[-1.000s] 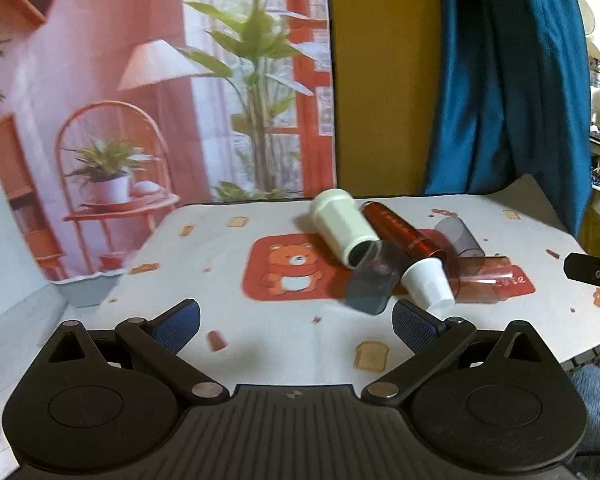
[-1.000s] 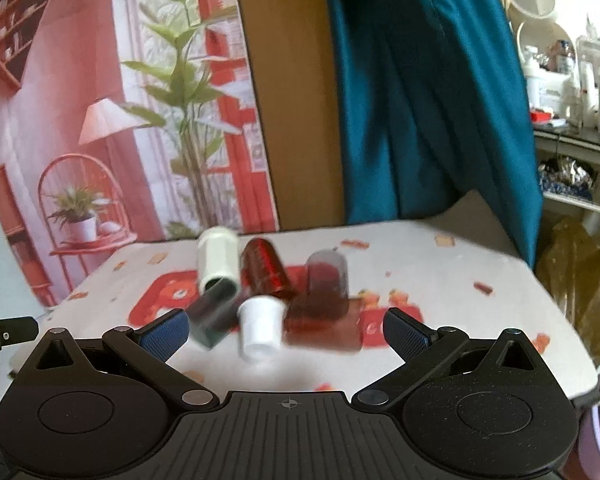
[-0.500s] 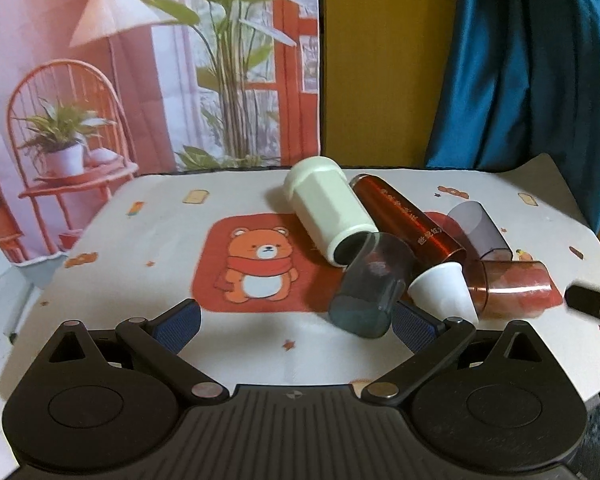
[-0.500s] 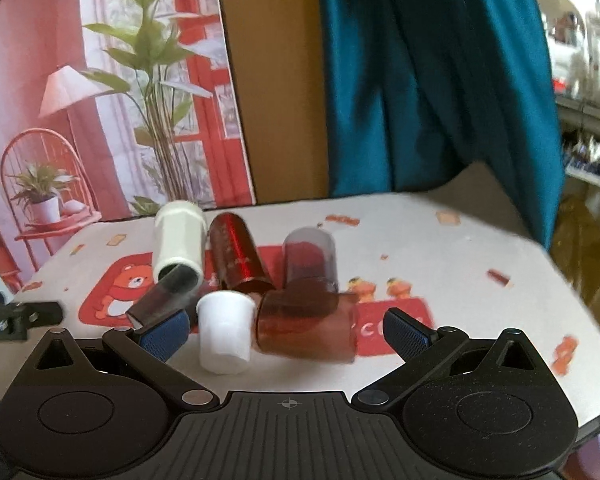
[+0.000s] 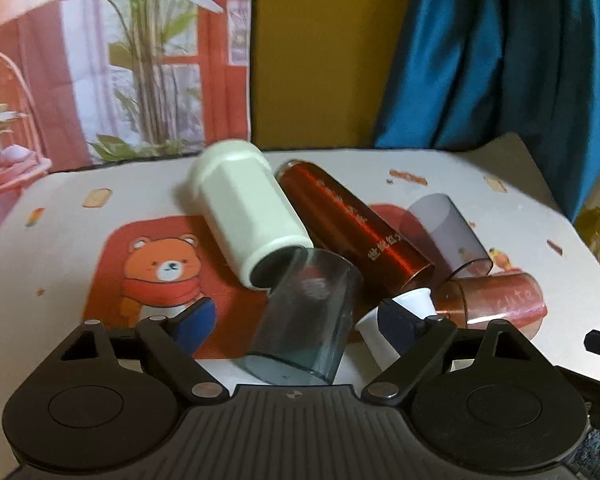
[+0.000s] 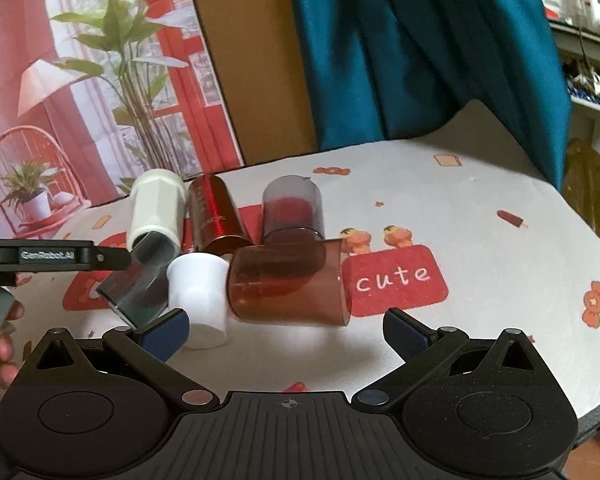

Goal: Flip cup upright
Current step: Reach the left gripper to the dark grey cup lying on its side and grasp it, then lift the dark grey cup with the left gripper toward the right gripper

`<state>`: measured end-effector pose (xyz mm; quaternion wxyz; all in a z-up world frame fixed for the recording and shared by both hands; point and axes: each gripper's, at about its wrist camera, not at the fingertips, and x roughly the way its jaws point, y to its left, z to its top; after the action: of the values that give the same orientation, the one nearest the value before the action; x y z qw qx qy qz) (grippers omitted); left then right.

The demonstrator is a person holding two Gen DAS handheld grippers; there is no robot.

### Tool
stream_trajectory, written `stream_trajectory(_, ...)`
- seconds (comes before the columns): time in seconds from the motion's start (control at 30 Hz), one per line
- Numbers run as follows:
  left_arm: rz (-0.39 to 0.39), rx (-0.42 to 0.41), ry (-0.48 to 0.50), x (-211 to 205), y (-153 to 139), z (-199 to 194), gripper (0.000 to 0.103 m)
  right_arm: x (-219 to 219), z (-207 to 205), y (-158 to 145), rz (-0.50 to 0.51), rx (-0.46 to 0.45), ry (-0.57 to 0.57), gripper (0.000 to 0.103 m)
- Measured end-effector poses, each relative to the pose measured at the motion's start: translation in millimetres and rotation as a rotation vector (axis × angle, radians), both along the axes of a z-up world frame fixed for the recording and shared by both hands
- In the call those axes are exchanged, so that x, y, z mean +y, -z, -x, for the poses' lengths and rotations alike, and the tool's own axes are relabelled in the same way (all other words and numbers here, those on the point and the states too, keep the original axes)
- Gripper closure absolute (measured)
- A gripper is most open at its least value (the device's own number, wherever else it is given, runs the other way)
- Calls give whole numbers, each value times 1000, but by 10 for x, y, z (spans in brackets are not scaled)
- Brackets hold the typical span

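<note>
Several cups lie on their sides in a pile on the table. A smoky grey clear cup lies between the open fingers of my left gripper, which does not touch it; it also shows in the right wrist view. Behind it lie a cream cup, a shiny red cup, a small white cup, a purple-grey clear cup and a red-brown clear cup. My right gripper is open, just in front of the white and red-brown cups.
The tablecloth has a bear print and a red "cute" patch. A teal curtain and yellow board stand behind the table. The table edge drops off at right. My left gripper's body reaches in from the left.
Both grippers have moved forward toward the pile. My left gripper's fingers now flank the grey clear cup. Both stay open.
</note>
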<state>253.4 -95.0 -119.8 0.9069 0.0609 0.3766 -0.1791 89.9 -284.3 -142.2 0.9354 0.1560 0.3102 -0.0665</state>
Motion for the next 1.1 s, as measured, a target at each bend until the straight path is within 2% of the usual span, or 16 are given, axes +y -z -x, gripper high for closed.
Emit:
stream_trajectory(0.23, -33, 54, 25, -57, 205, -185, 19, -64, -3, 46, -26, 7, 6, 0)
stream_trajectory(0.37, -67, 51, 59, -72, 278, -235, 23, -52, -11, 55, -29, 16, 1, 0)
stream_trajectory(0.4, -47, 60, 71, -50, 289, -245, 27, -48, -9, 55, -28, 17, 1, 0)
stream_trajectory(0.43, -25, 69, 82, -37, 289, -239, 36, -46, -3, 50, -27, 17, 1, 0)
stream_trajectory(0.63, 12, 83, 76, 110, 281, -133, 38, -47, 5, 41, -26, 20, 3, 0)
stream_trajectory(0.77, 44, 115, 11, 360, 270, -35, 38, -27, 12, 43, -23, 28, -1, 0)
stream_trajectory(1.1, 87, 128, -210, 1008, 224, 459, 37, 108, 16, 57, -6, 52, -31, 0)
